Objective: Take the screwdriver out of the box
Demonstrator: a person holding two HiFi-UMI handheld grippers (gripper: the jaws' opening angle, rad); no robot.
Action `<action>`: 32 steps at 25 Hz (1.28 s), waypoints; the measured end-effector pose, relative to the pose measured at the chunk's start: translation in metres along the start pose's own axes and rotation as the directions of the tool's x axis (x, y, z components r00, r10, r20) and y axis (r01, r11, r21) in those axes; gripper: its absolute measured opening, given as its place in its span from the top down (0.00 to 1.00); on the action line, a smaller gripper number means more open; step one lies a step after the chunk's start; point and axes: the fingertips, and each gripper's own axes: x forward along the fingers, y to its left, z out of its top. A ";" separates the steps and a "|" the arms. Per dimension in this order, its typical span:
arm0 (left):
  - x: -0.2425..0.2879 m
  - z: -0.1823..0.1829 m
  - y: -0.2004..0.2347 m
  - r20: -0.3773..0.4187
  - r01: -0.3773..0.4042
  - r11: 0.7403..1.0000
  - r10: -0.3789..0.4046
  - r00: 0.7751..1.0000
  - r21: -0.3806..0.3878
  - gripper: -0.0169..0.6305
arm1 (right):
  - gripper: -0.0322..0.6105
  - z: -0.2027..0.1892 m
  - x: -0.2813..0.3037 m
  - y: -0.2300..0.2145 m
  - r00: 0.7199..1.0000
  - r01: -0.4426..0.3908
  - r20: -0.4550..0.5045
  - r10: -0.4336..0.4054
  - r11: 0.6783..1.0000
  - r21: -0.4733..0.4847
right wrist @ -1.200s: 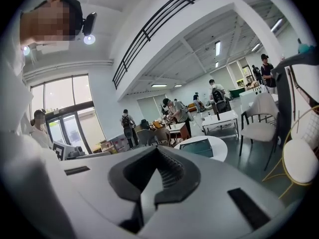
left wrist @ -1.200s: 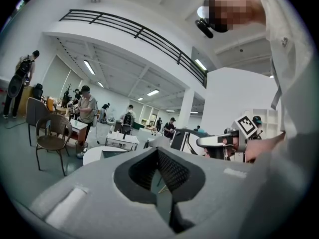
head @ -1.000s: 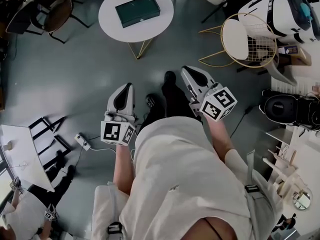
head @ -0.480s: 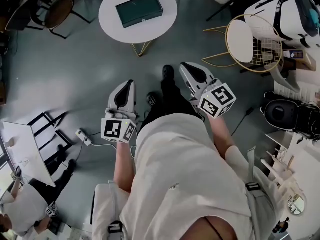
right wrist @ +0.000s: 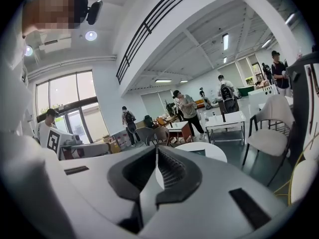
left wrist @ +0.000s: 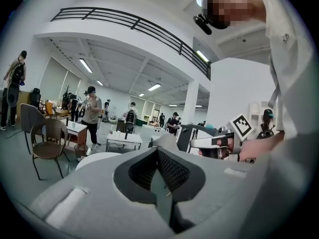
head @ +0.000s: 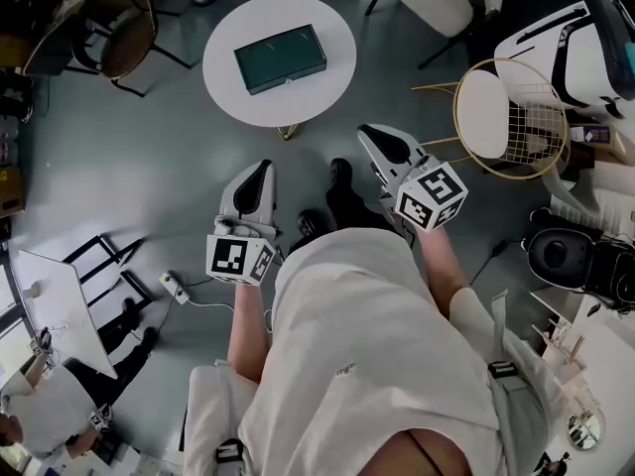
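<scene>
Left of the round white table [head: 327, 77] stands a brown woven chair [head: 124, 33] on the grey floor. On the near side of the table, off its left half and well apart from it, the person holds the left gripper [head: 261, 168] above the floor, pointing toward the table. In the left gripper view [left wrist: 158, 151] its jaws are closed together with nothing between them. On the middle of the table lies the dark green box [head: 280, 58], flat and with its lid closed. The screwdriver does not show in any view. Near the table's right edge, and closer to it than the other tool, is the right gripper [head: 369, 133], also aimed toward the table. In the right gripper view [right wrist: 156, 149] its jaws have just been opening and stand only a crack apart, holding nothing, with the white tabletop [right wrist: 214, 151] ahead of them. Right of the table stands a gold wire chair [head: 506, 102] with a white seat.
</scene>
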 end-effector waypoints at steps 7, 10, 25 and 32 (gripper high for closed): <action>0.046 0.010 -0.005 -0.013 -0.033 0.999 0.033 0.999 0.007 0.96 | 0.91 0.016 0.018 -0.038 0.998 -0.064 -0.003 0.064 0.998 0.007; 0.061 0.011 -0.003 -0.025 -0.059 0.998 0.060 0.998 0.008 0.96 | 0.90 0.017 0.026 -0.049 0.994 -0.108 -0.015 0.108 0.994 0.021; 0.073 -0.009 0.046 -0.107 -0.169 0.985 0.165 0.981 -0.034 0.96 | 0.86 -0.013 0.075 -0.057 0.975 -0.166 -0.138 0.174 0.984 0.067; 0.102 0.000 0.095 -0.131 -0.063 0.998 0.063 0.989 0.010 0.96 | 0.84 -0.007 0.105 -0.060 0.989 -0.077 -0.120 0.088 0.993 0.091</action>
